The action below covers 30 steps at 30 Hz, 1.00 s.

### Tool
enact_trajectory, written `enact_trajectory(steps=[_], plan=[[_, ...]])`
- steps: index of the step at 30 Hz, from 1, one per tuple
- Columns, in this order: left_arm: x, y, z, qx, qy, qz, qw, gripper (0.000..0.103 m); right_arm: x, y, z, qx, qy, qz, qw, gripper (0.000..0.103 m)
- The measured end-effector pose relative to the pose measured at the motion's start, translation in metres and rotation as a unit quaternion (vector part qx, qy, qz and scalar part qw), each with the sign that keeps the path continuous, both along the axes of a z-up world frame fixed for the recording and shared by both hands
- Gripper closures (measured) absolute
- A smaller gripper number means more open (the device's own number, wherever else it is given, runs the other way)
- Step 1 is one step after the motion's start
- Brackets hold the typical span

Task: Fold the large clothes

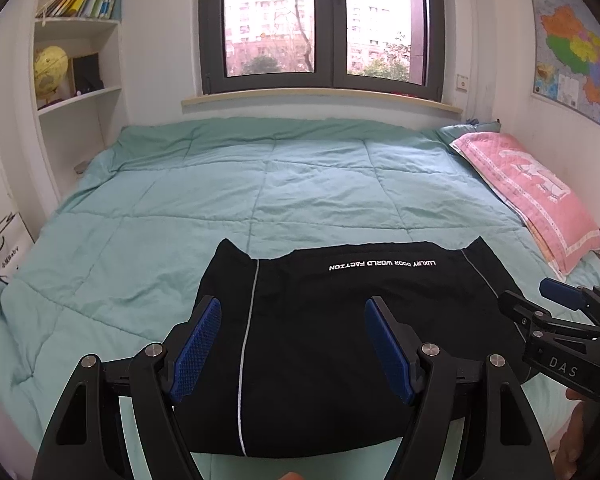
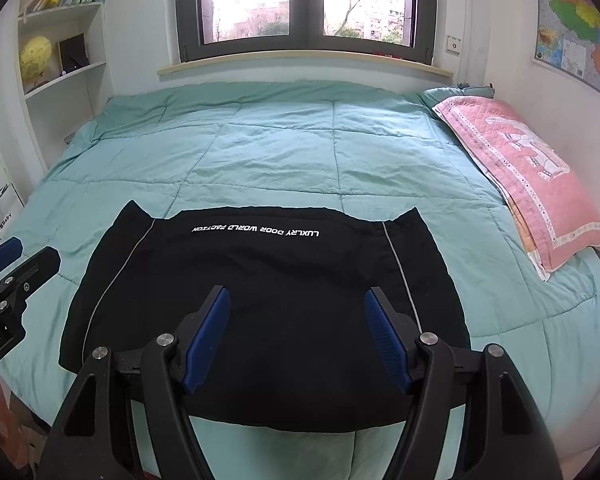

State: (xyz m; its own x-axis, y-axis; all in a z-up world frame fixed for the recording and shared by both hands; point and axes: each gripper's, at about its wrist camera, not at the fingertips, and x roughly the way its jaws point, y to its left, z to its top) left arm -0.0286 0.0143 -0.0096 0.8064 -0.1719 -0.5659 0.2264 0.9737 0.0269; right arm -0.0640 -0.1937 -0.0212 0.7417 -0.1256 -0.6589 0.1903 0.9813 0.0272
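Note:
A black garment (image 1: 320,332) with white piping and white upside-down lettering lies folded into a flat rectangle on the near part of the bed; it also shows in the right wrist view (image 2: 268,292). My left gripper (image 1: 293,308) is open and empty, hovering over the garment's near left part. My right gripper (image 2: 297,298) is open and empty, over the garment's near right part. The right gripper also appears at the right edge of the left wrist view (image 1: 540,300), and the left gripper at the left edge of the right wrist view (image 2: 20,260).
A teal quilt (image 1: 260,184) covers the bed. A pink pillow (image 1: 536,192) lies at the right by the wall. White shelves with books and a yellow globe (image 1: 50,68) stand at the left. A window (image 1: 324,24) is behind the bed.

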Motion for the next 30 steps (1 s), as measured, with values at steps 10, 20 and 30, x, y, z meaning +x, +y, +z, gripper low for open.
enact_trajectory(steps=[10, 20, 30], plan=[[0.0005, 0.0000, -0.0025, 0.001, 0.005, -0.002, 1.0000, 0.027, -0.0011, 0.0043, -0.0027, 0.003, 0.003, -0.001, 1.000, 0.030], [0.0009, -0.0021, -0.0031, 0.004, 0.004, -0.004, 1.0000, 0.027, 0.0005, 0.0058, -0.0041, 0.005, 0.008, -0.001, 1.000, 0.030], [0.0040, -0.0036, -0.0048, 0.008, 0.006, -0.002, 0.9999, 0.027, 0.0057, 0.0053, -0.0073, 0.010, 0.014, 0.003, 1.000, 0.030]])
